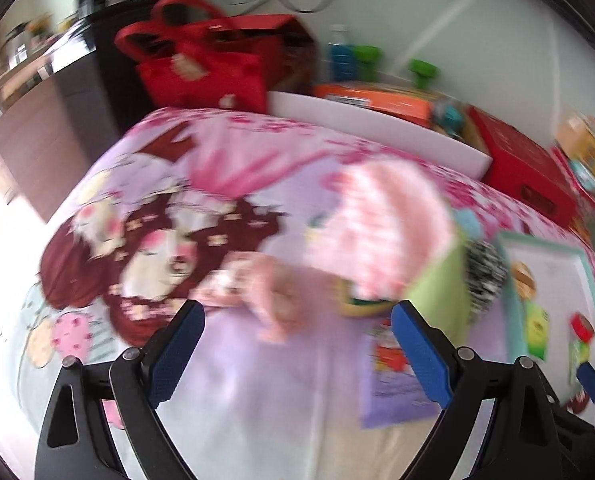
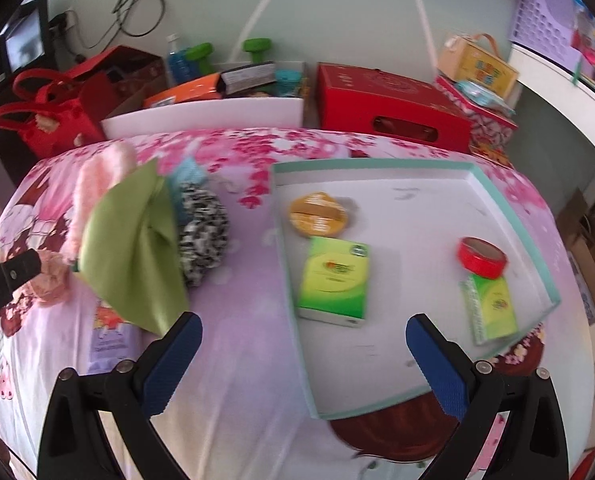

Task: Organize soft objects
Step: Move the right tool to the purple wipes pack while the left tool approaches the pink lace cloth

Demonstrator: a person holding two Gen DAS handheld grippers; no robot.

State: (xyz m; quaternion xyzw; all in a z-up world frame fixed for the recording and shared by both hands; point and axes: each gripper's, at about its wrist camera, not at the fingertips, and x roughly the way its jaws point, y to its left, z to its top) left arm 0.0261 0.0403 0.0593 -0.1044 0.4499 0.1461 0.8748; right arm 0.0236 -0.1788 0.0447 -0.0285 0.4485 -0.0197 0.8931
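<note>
Both grippers are held wide apart over a pink printed bedsheet (image 2: 237, 360), nothing between the fingers: the left gripper (image 1: 297, 344) in its own view, the right gripper (image 2: 303, 356) in its own. From the right wrist, a green cloth (image 2: 133, 256) is seen at ten o'clock, touching a black-and-white scrunchie (image 2: 201, 236), with a pink fluffy toy (image 2: 97, 184) behind. At one o'clock a shallow tray (image 2: 513, 216) holds a green box (image 2: 333, 280) and red tape roll (image 2: 483, 258). Farthest, a red box (image 2: 389, 104) is seen.

I see a pale green wall (image 2: 337, 8) with dangling cables (image 2: 137, 4), a bed under a pink cartoon-print sheet (image 2: 237, 360), and bright daylight at left.
</note>
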